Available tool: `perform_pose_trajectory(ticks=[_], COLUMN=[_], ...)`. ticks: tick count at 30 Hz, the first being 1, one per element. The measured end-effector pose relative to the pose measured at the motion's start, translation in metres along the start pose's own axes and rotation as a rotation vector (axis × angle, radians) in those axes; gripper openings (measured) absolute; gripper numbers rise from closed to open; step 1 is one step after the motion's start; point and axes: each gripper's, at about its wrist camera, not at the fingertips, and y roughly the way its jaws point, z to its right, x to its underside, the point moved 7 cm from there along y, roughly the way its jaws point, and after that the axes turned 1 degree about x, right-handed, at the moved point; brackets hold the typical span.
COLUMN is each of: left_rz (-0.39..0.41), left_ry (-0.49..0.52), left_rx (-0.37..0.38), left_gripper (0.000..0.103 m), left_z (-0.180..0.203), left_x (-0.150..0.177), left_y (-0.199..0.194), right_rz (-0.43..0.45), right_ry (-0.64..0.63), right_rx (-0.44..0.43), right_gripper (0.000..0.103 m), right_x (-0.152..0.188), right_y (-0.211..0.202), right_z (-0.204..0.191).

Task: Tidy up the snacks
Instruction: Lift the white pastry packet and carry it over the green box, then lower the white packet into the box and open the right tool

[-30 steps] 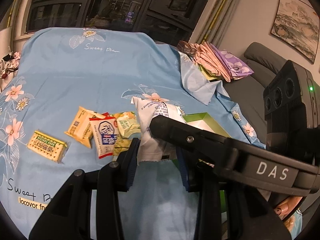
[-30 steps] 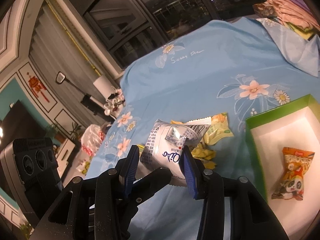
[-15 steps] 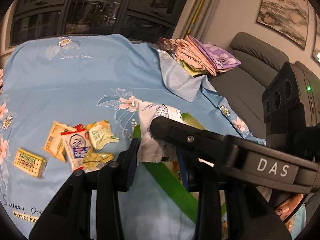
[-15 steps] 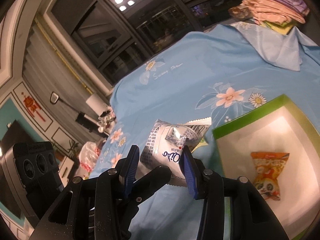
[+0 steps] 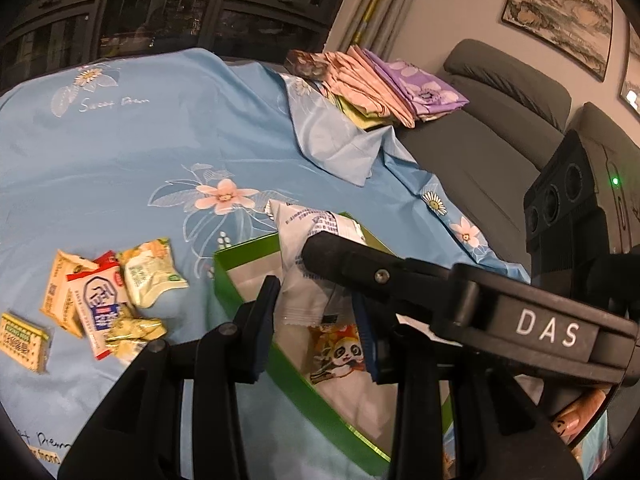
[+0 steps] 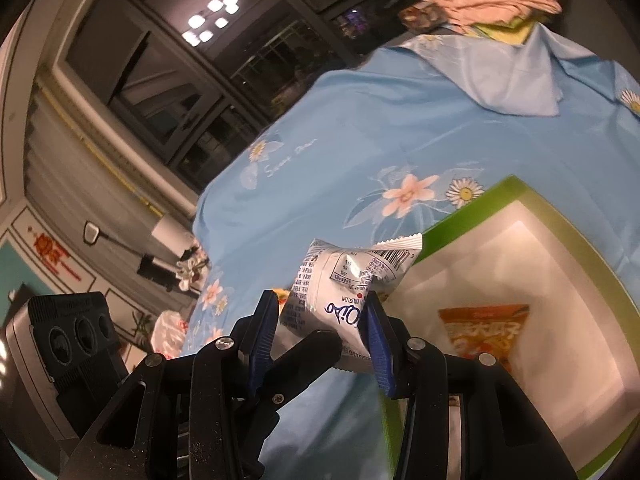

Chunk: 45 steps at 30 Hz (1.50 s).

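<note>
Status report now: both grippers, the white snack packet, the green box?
Both grippers, left and right, shut on white packet. Packet above green box edge. Orange panda snack already inside. Nothing in the way.

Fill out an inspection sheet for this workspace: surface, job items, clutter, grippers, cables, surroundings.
Surface: blue floral sheet, rumpled at its far right corner.
Job's things: white snack packet held up over the edge of the green box; orange panda packet lies inside the box; loose snacks lie on the sheet to the left of the box.
Clutter: folded cloths stacked at the sheet's far corner.
Grippers: left hand-held gripper and right hand-held gripper are both shut on the white snack packet.
Cables: nothing seen.
Surroundings: grey sofa, dark windows, framed painting.
</note>
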Motion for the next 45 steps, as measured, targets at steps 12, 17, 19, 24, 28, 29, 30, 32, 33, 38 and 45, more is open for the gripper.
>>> perform_pose_trajectory(ticks=[12,17,19,24,28,29,30,32,33,38,45], left_rz=[-0.067,-0.11,-0.126,-0.165,-0.189,-0.196,-0.203,-0.221,-0.227,-0.264,-0.303], left_ry=[0.024,0.017,0.011,-0.009,-0.015,-0.019,-0.023,-0.033,-0.04,-0.059,-0.084], left_rx=[0.025,0.049,0.06,0.072,0.091,0.096,0.1,0.118,0.127,0.138,0.153], left_gripper=[0.035,0.035,0.035,0.035,0.035,0.035,0.035,0.035,0.035,0.035,0.035], left_z=[0.016,0.019,0.019,0.018,0.019,0.019,0.019,0.019,0.019,0.018,0.017], left_x=[-0.003,0.002,0.003,0.005,0.007,0.008,0.008,0.012,0.014,0.018,0.024], left_y=[0.038,0.057,0.063,0.078,0.087,0.089,0.091,0.096,0.098,0.11,0.123], right_rz=[0.001,-0.009,-0.016,-0.037,-0.042,-0.043,-0.045,-0.055,-0.055,-0.071,-0.082], right_ry=[0.101,0.16,0.175,0.222,0.244,0.251,0.259,0.271,0.273,0.313,0.372], right_rx=[0.029,0.058,0.073,0.087,0.106,0.111,0.116,0.132,0.136,0.153,0.167], right_gripper=[0.046,0.046,0.046,0.046,0.046,0.046,0.046,0.046,0.046,0.046,0.046], right_x=[-0.01,-0.01,-0.01,-0.009,-0.008,-0.008,-0.008,-0.005,-0.004,-0.001,0.003], right_y=[-0.002,0.001,0.002,0.009,0.009,0.01,0.01,0.01,0.01,0.014,0.016], right_z=[0.039,0.061,0.067,0.082,0.091,0.093,0.096,0.1,0.102,0.115,0.13])
